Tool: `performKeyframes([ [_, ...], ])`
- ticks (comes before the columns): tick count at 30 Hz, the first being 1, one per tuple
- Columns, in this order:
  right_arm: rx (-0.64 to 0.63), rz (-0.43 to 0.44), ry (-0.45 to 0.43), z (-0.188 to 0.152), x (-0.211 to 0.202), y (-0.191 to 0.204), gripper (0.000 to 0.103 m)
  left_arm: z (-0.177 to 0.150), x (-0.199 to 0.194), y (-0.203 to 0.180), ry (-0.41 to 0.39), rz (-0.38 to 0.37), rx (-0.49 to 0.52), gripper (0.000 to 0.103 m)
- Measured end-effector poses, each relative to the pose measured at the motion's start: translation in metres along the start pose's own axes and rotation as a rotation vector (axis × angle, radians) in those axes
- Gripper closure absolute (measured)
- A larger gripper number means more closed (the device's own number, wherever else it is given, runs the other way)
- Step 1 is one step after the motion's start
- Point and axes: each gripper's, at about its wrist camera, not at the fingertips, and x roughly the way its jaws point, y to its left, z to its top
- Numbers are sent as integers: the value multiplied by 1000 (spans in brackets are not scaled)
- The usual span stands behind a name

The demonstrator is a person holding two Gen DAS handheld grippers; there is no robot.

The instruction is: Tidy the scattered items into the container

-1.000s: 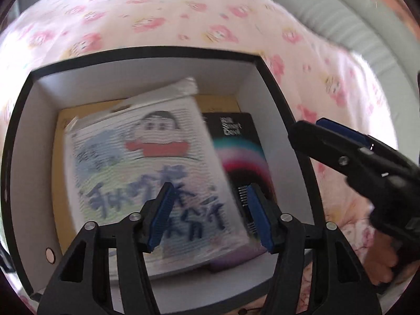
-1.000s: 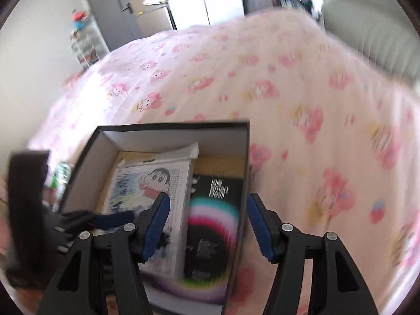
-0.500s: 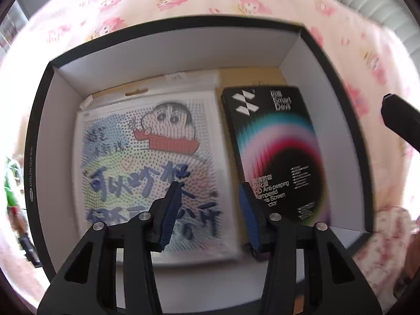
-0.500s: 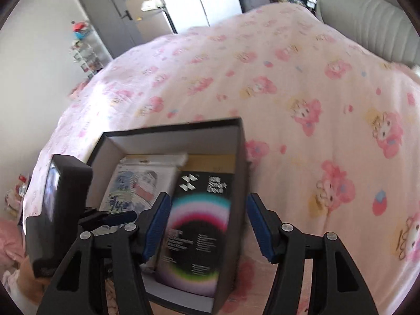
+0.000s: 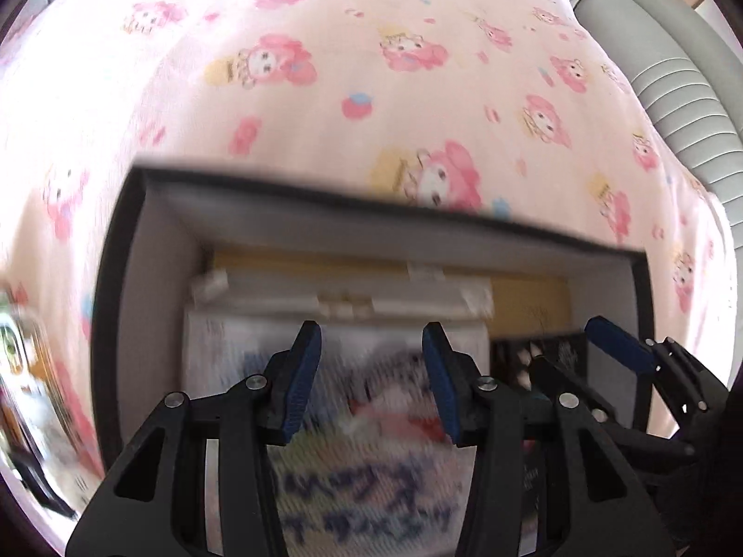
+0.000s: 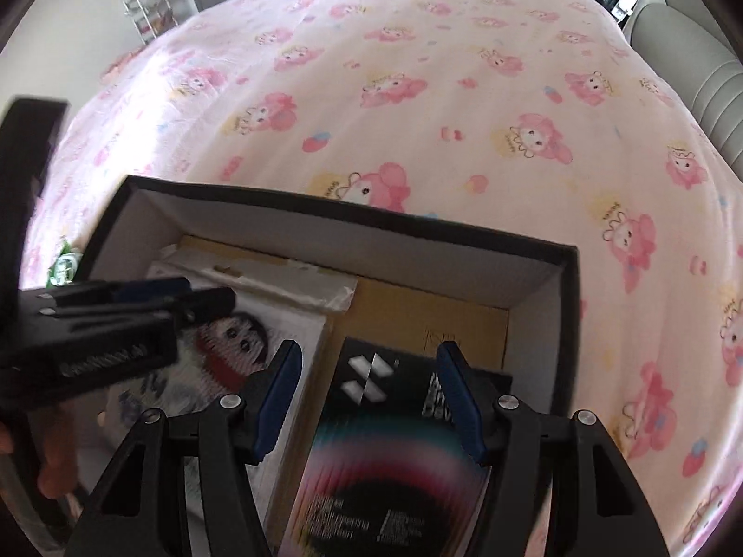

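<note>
Black-walled container [image 6: 569, 288] with white inner walls sits on a bed covered by a pink cartoon-print sheet [image 6: 418, 106]. Its near edge runs out of both views.

Contents, flat on the floor of the box:
- Left half: white packet with a cartoon boy [image 6: 241, 339] printed on it, blue handwriting-style characters lower down. Its clear hang-tab end points to the far wall.
- Right half: black screen-protector package [image 6: 394, 441] with a rainbow ring and a white checker logo, lying just beside the packet. Whether the two touch cannot be told.
- Tan cardboard [image 6: 464, 315] shows under both, bare at the far right corner.

Left gripper [image 5: 371, 371]: points steeply down over the cartoon packet [image 5: 371, 417], which is motion-blurred in the left wrist view. The blue pads [image 5: 304, 371] stand apart with nothing pinched between them; the jaws have just been closing and now stand about half apart. Whether the tips touch the packet cannot be told.

Right gripper [image 6: 369, 399]: points steeply down over the far end of the black package, jaws wide apart and empty; the package's logo end shows in the gap. In the left wrist view it appears at right over the box's right side [image 5: 617, 348].

Part of the hand [image 6: 51, 469] holding the left gripper shows at the near left in the right wrist view. A small green-and-white object [image 6: 65, 269] lies on the sheet outside the box's left wall; it is too blurred to identify. A grey padded headboard [image 5: 673, 93] stands at far right.
</note>
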Motion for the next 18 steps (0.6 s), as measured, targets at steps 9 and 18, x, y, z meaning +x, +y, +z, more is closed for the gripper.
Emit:
performKeyframes([
  [9, 9, -33, 34, 10, 33, 2, 49, 16, 49, 15, 67, -106, -9, 58],
  [18, 20, 5, 17, -6, 14, 4, 49, 2, 30, 37, 43, -231, -94, 57],
])
